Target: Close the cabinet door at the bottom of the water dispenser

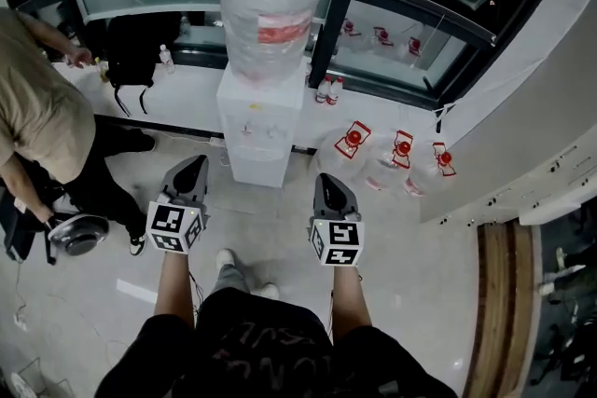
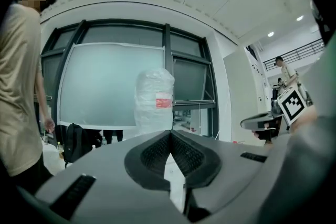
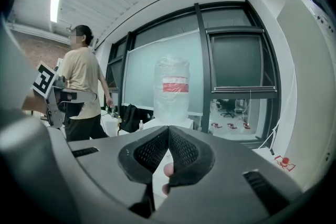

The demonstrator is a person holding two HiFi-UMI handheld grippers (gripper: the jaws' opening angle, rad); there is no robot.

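Bare floor (image 1: 272, 212) lies open up to the water dispenser (image 1: 259, 133) at 12 o'clock. A person (image 1: 39, 121) crowds 9 o'clock, and spare water jugs (image 1: 396, 161) block the floor at 2 o'clock.

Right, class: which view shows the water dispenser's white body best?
The head view: the dispenser body shows top to base, taps included. In the gripper views only its bottle stands clear; the left tool and right tool hide most of the body.

Jaws hide the lower water dispenser (image 3: 171, 122) (cabinet door included).
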